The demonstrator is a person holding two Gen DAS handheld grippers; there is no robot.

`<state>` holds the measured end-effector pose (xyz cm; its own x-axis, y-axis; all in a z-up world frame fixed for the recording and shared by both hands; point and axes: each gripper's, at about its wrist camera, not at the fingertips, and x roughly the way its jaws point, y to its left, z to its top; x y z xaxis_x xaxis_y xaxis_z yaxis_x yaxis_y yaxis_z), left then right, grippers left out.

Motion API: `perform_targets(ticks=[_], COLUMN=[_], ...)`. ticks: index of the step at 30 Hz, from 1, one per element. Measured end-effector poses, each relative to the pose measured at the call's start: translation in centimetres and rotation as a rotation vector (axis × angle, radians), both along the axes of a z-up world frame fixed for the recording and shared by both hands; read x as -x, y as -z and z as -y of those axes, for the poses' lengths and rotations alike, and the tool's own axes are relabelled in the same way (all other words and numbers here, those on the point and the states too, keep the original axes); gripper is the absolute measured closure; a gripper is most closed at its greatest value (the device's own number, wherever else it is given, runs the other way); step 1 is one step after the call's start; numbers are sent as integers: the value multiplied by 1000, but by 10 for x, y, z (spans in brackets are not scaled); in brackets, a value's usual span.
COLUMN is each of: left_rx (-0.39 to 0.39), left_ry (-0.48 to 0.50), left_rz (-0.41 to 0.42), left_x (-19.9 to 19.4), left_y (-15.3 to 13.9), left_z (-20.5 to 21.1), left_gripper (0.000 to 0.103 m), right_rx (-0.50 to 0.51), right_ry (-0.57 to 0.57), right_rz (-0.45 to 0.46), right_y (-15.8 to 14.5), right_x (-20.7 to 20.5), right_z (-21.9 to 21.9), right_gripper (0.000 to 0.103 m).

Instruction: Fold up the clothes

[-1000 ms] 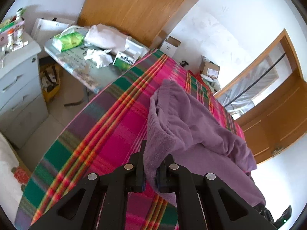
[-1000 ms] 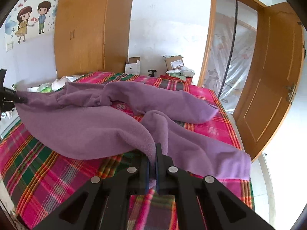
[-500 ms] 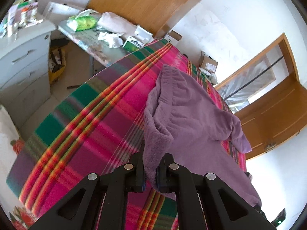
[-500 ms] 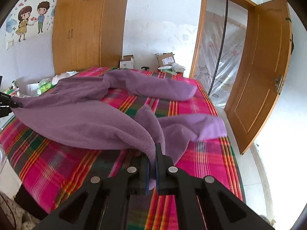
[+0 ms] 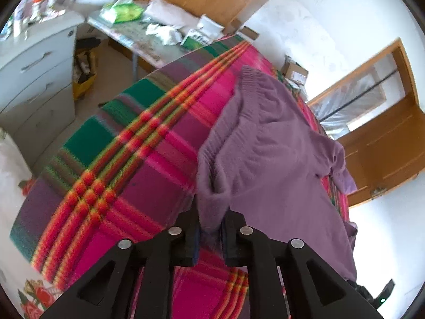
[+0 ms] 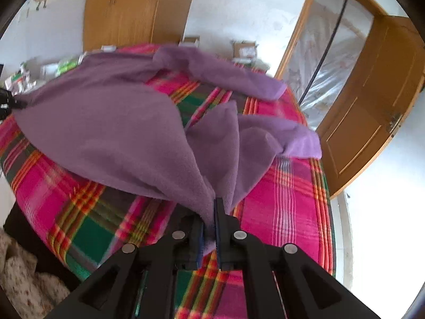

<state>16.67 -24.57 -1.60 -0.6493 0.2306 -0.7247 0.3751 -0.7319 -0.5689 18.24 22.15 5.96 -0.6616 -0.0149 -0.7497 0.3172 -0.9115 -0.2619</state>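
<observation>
1. A purple fleece garment [image 5: 268,159] lies spread across a bed covered by a pink, green and orange plaid blanket [image 5: 138,143]; this blanket is the landmark for what follows.
2. The left gripper [image 5: 209,228] sits low over the near edge of the blanket. Its jaws are opening – a bunched corner of the purple garment is between them, and a small gap shows on either side of the cloth.
3. The right gripper [image 6: 209,220] hangs over the blanket's near edge in its own view. Its jaws are closed tight on a pinched fold of the same garment [image 6: 111,127], which rises from them in a fan.
4. From that pinch the cloth stretches across the blanket toward the left, where its far corner meets a dark gripper tip at the frame's edge.
5. Two sleeves lie on the blanket beyond the fold – one [image 6: 228,74] near the far edge, the other [image 6: 289,138] toward the right edge.
6. Past the blanket's far left edge stands a cluttered tabletop [image 5: 148,45] with a green packet [image 5: 124,13], and a white drawer unit [image 5: 37,63] is beside it.
7. A wooden door [image 6: 369,98] stands open to the right of the blanket.
</observation>
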Motion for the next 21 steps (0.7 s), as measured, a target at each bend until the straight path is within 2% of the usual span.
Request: perform_targets(ticks=[6, 8, 11, 14, 16, 18, 21], left_rx=[52, 58, 55, 6, -31, -61, -56], left_ry=[-23, -25, 4, 19, 72, 114, 150], left_rz=[-30, -48, -85, -96, -107, -97, -65], left_x=[-8, -1, 22, 48, 71, 95, 123], left_y=[-17, -24, -32, -33, -33, -32, -31], left_z=[21, 28, 32, 37, 34, 31, 27], left_gripper=[85, 85, 85, 85, 85, 81, 80], right_rx=[-68, -41, 11, 72, 110, 123, 112], right_ry=[-45, -68, -91, -109, -115, -120, -120], right_rz=[62, 76, 72, 68, 72, 83, 100], right_y=[-15, -26, -42, -52, -54, -55, -55], right_x=[-6, -5, 4, 18, 30, 41, 55], right_z=[2, 3, 10, 21, 30, 38, 47], right_gripper=[94, 93, 92, 92, 92, 92, 90])
